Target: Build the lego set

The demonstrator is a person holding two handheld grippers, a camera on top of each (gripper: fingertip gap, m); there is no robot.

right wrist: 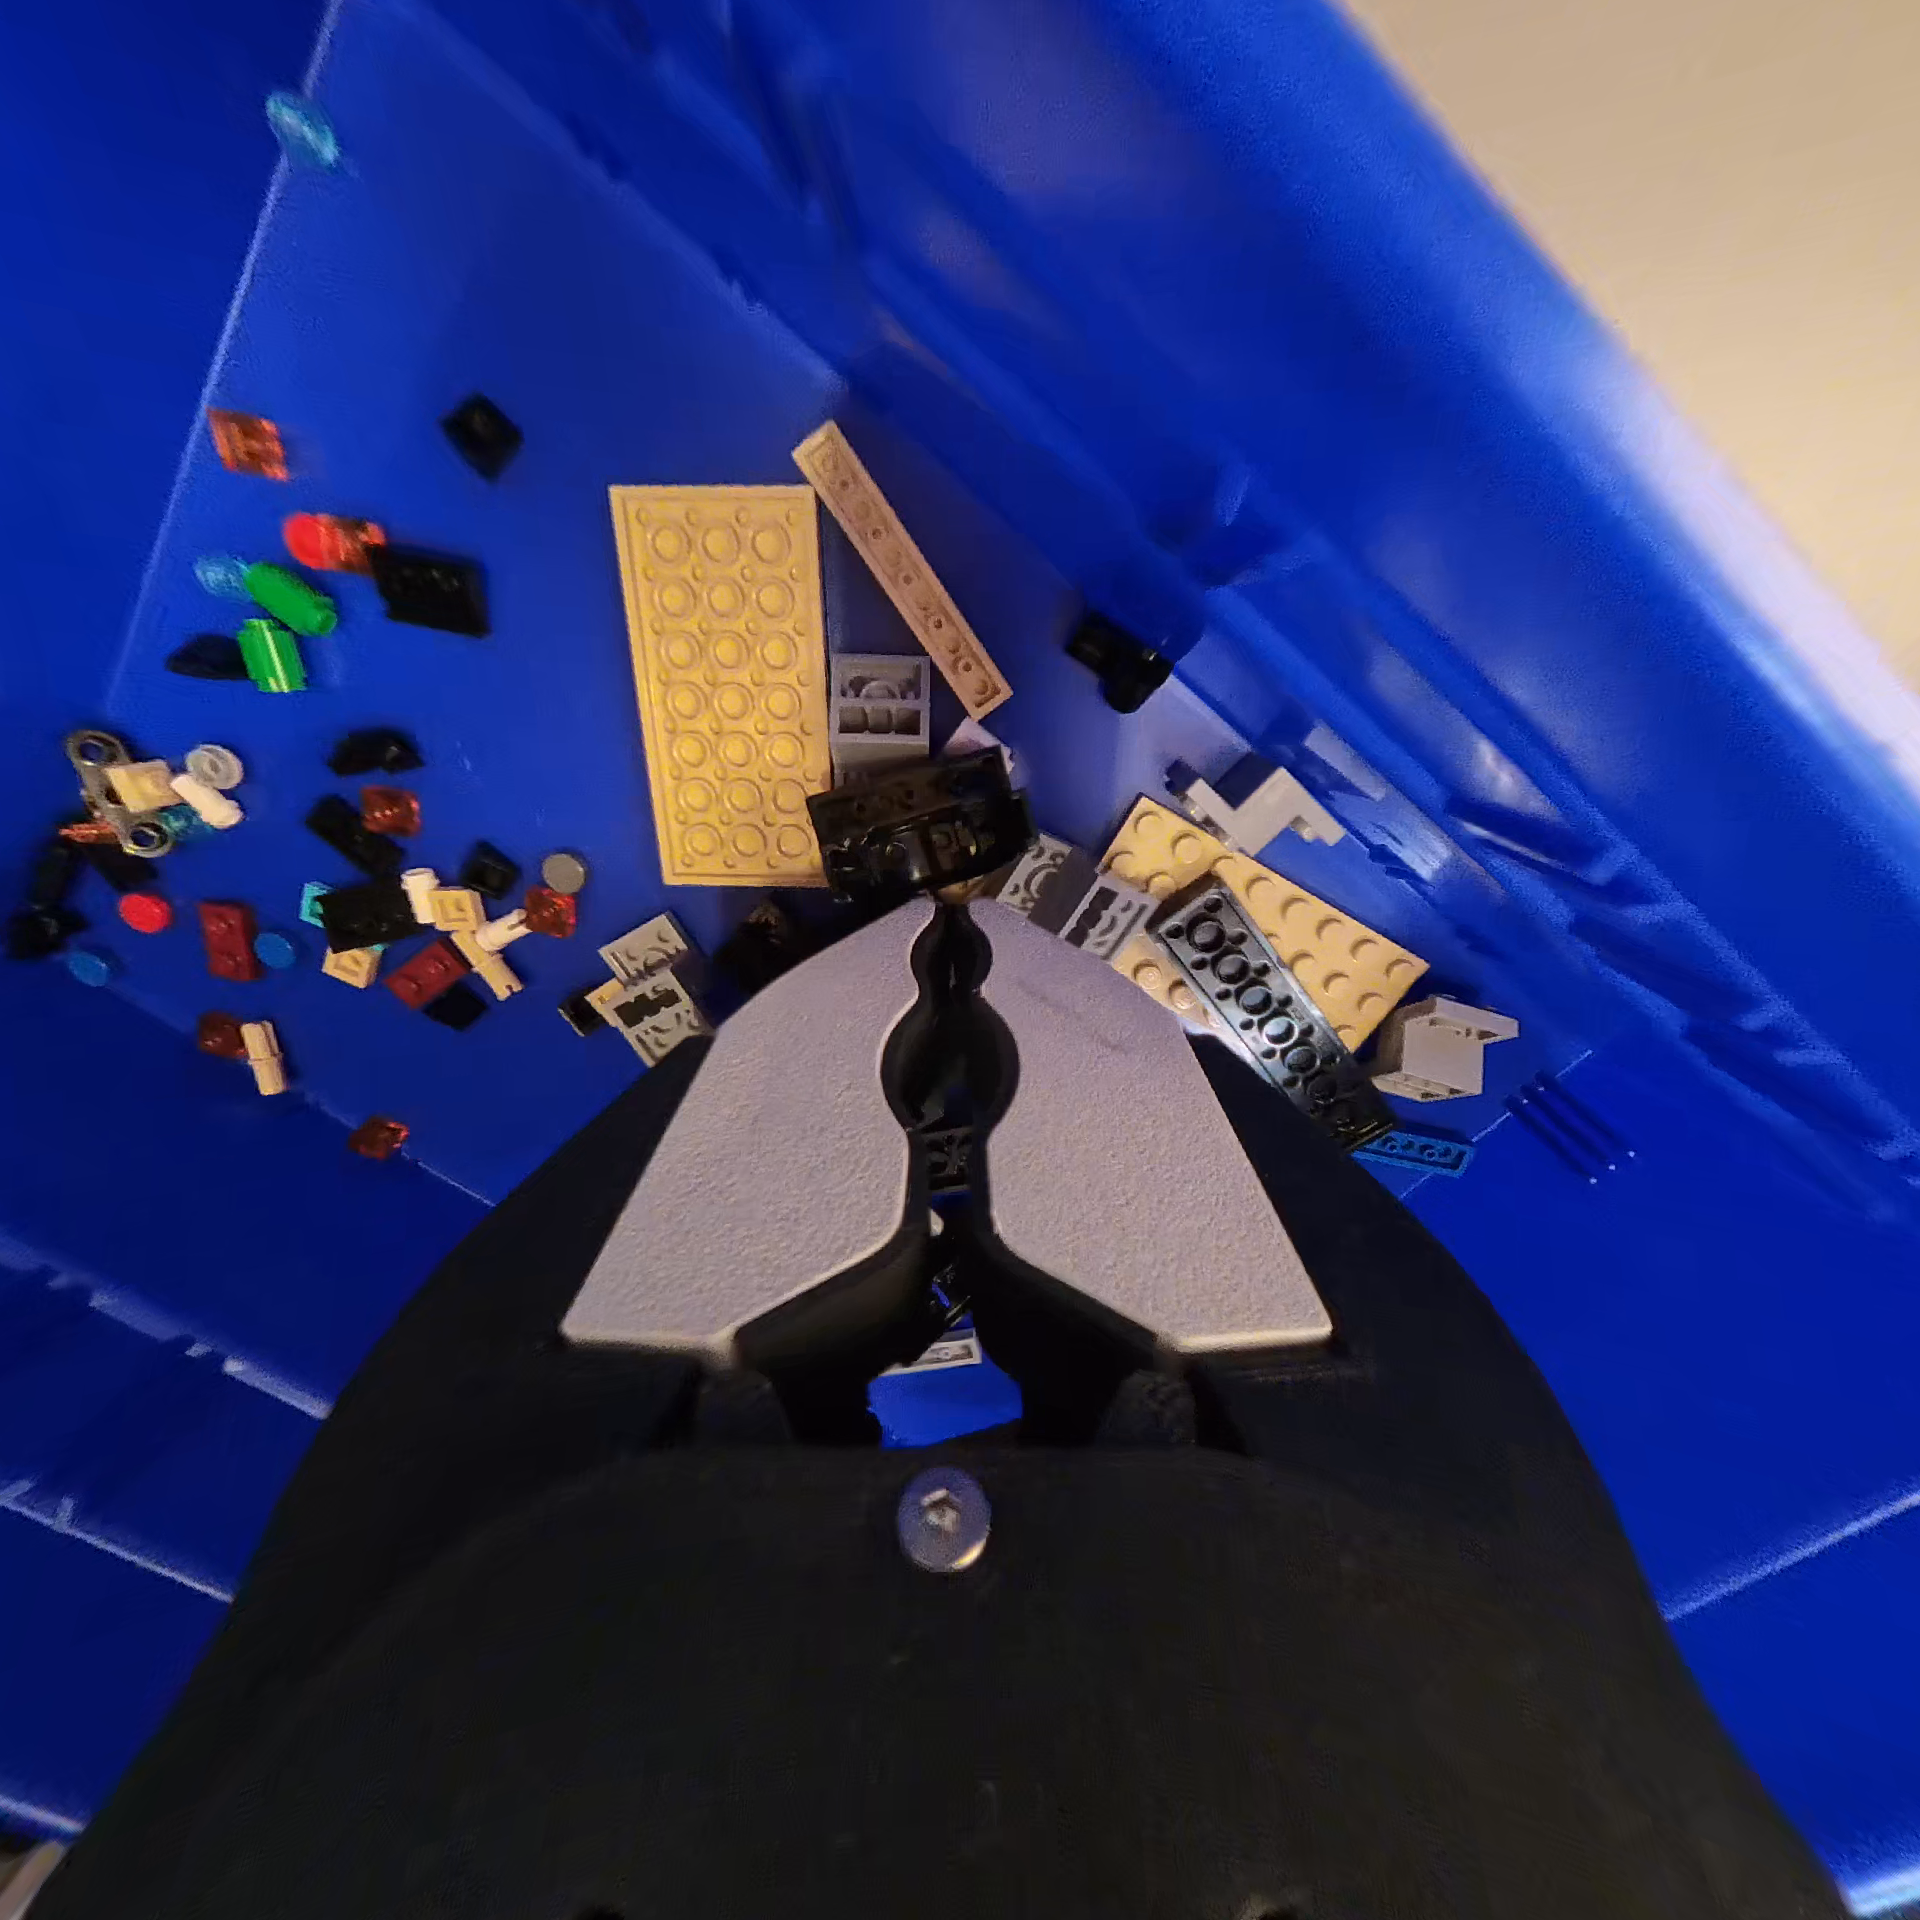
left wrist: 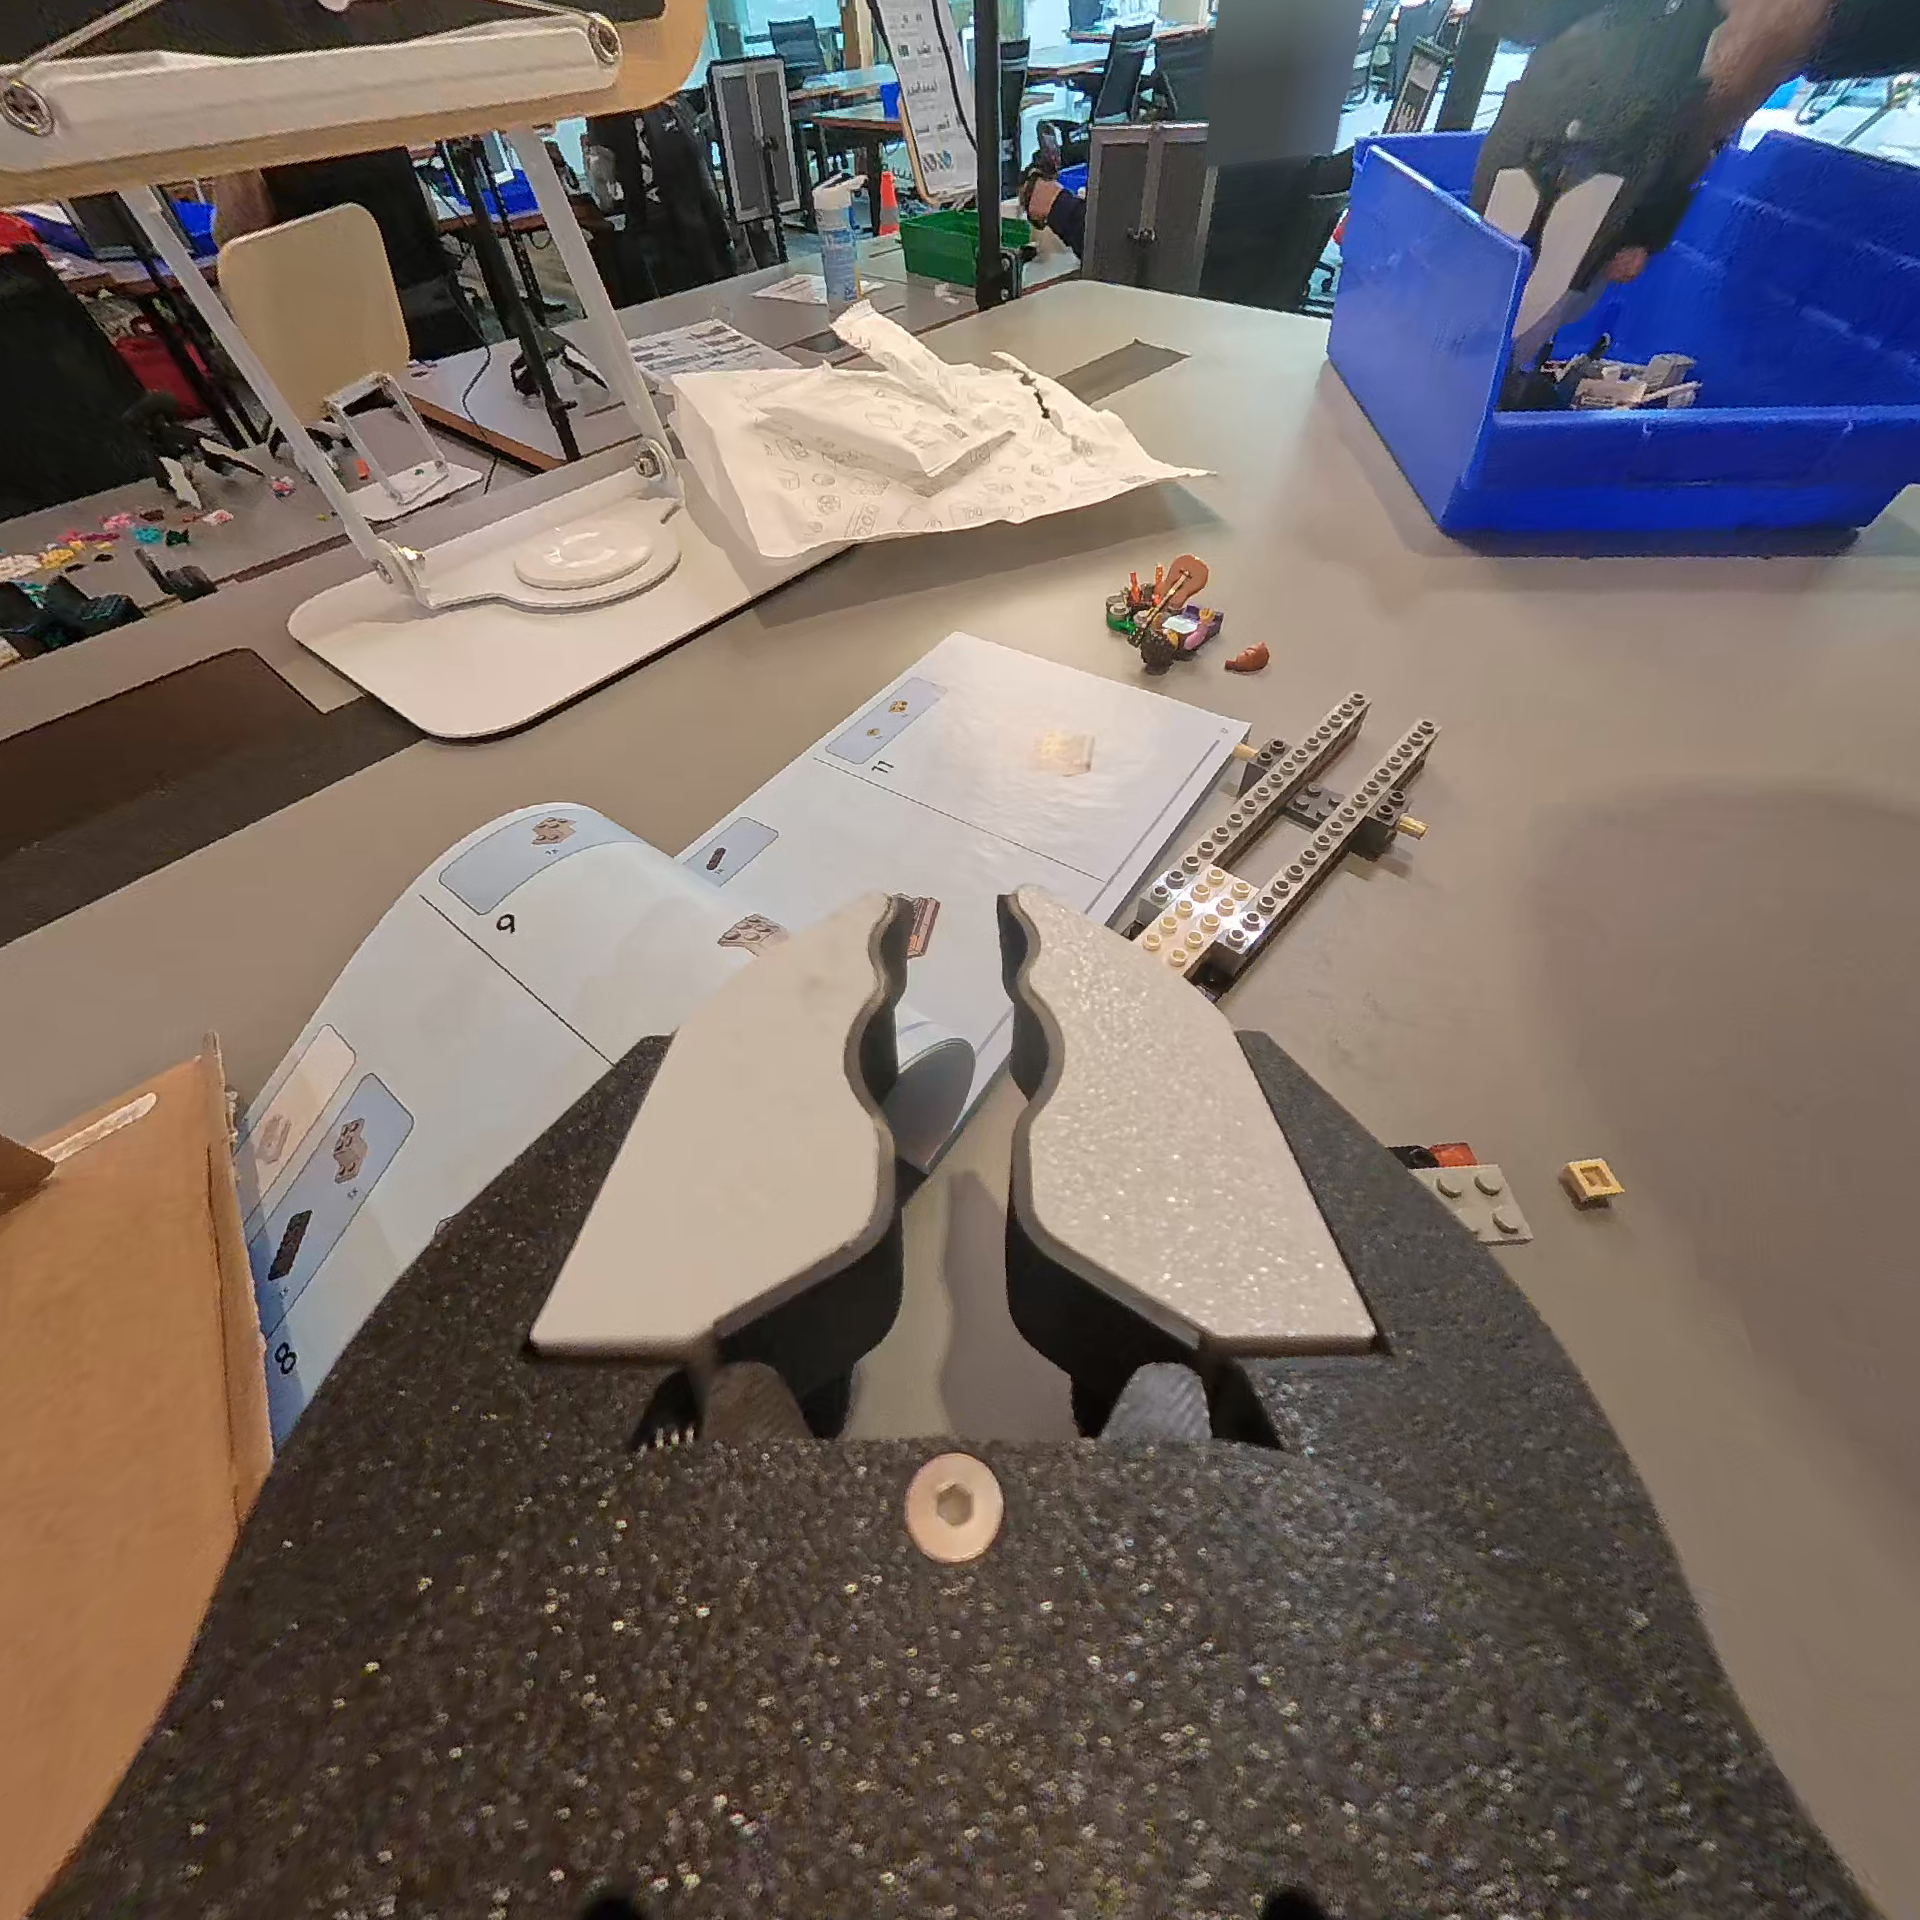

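Note:
My left gripper (left wrist: 948, 914) is open and empty, hovering just above an open light-blue instruction booklet (left wrist: 1018, 790) on the grey table. Right of it lies a grey beam assembly (left wrist: 1309, 831) with a tan plate (left wrist: 1205, 914) on its near end. My right gripper (right wrist: 940, 912) reaches down inside a blue bin (right wrist: 499, 343) and is shut on a black brick (right wrist: 914, 826) held at its fingertips, above a large tan plate (right wrist: 722, 675). The right gripper (left wrist: 1532, 332) also shows in the left wrist view, dipping into the blue bin (left wrist: 1662, 457).
In the bin lie a long tan plate (right wrist: 899, 566), a long black plate (right wrist: 1268, 1018) and several small loose pieces (right wrist: 312, 831). On the table are a white stand base (left wrist: 499, 644), a white paper bag (left wrist: 914, 447), small figure parts (left wrist: 1169, 613), a grey plate (left wrist: 1481, 1200) and a cardboard box (left wrist: 114, 1299). The gap from one gripper's tips to the other's is roughly 55 centimetres.

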